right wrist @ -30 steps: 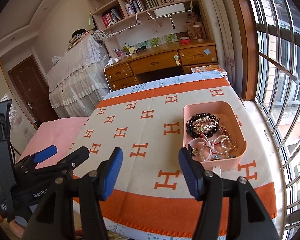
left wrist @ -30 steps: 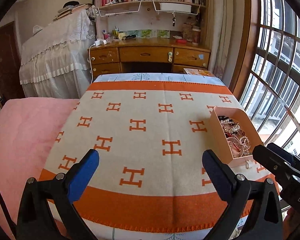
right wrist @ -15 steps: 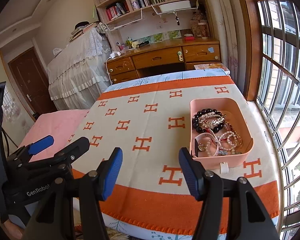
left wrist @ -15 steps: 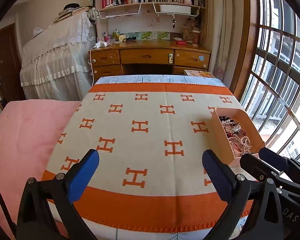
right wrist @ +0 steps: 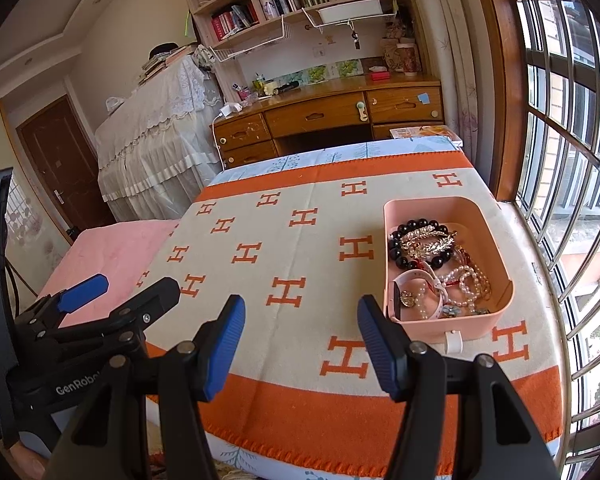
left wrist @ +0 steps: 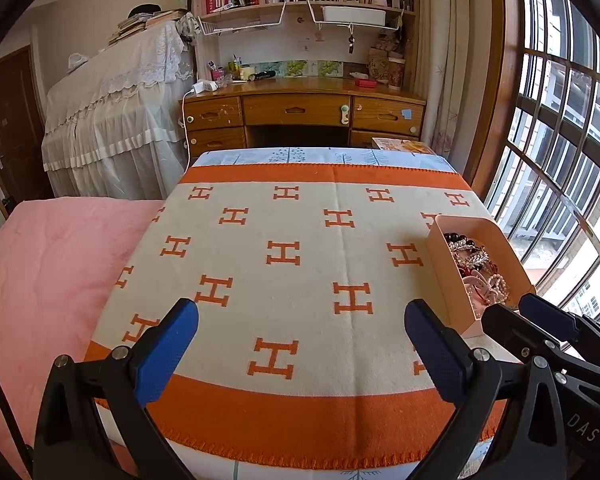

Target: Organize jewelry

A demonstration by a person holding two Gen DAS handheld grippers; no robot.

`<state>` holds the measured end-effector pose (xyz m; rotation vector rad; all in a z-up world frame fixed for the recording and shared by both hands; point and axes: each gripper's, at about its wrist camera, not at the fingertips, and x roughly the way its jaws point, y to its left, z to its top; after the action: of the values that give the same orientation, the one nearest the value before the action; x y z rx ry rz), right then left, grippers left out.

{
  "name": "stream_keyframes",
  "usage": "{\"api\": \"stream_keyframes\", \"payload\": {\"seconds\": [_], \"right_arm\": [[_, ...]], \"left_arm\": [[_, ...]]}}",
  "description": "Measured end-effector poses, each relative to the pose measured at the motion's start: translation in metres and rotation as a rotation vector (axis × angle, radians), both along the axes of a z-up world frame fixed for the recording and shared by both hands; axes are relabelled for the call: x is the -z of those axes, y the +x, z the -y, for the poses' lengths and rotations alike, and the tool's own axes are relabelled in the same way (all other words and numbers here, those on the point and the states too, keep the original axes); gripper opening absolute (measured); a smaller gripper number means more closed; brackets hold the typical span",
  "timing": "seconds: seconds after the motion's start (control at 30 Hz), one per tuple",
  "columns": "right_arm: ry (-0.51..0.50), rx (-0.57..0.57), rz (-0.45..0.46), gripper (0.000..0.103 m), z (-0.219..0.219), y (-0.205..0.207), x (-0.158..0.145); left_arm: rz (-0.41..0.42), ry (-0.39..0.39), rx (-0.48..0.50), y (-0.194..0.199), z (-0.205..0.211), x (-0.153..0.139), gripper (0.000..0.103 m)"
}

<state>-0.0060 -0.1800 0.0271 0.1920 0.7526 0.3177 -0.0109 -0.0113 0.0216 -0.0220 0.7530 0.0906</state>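
A pink box (right wrist: 500,236) sits on the right side of the cream and orange H-pattern blanket (right wrist: 300,248). It holds a tangle of jewelry: a black bead bracelet (right wrist: 416,226), a gold leaf piece (right wrist: 432,242), pearl strands (right wrist: 466,280) and a pink watch (right wrist: 416,280). The box also shows in the left wrist view (left wrist: 444,252). My right gripper (right wrist: 300,332) is open and empty, near the front edge, left of the box. My left gripper (left wrist: 300,336) is open and empty over the blanket's front. The left gripper also shows at the left in the right wrist view (right wrist: 120,292).
A pink bedspread (left wrist: 40,260) lies left of the blanket. A wooden desk (left wrist: 300,112) with bookshelves stands behind. A lace-covered piece of furniture (left wrist: 112,120) is at back left. A barred window (right wrist: 572,160) runs close along the right.
Both grippers have pulled back and risen a little, so the blanket and box look farther off. The right gripper shows more in the left wrist view. Both stay open.
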Motion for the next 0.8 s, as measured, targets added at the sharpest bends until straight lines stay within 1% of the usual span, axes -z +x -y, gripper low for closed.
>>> {"api": "stream_keyframes", "payload": {"seconds": [0.3, 0.8], "right_arm": [[0.004, 0.001, -0.004, 0.059, 0.0005, 0.0013, 0.0004], [0.008, -0.002, -0.006, 0.059, -0.0016, 0.0048, 0.0019]], "left_arm": [[-0.002, 0.018, 0.002, 0.0038, 0.0035, 0.0001, 0.102], [-0.005, 0.018, 0.002, 0.0046, 0.0041, 0.0, 0.102]]}}
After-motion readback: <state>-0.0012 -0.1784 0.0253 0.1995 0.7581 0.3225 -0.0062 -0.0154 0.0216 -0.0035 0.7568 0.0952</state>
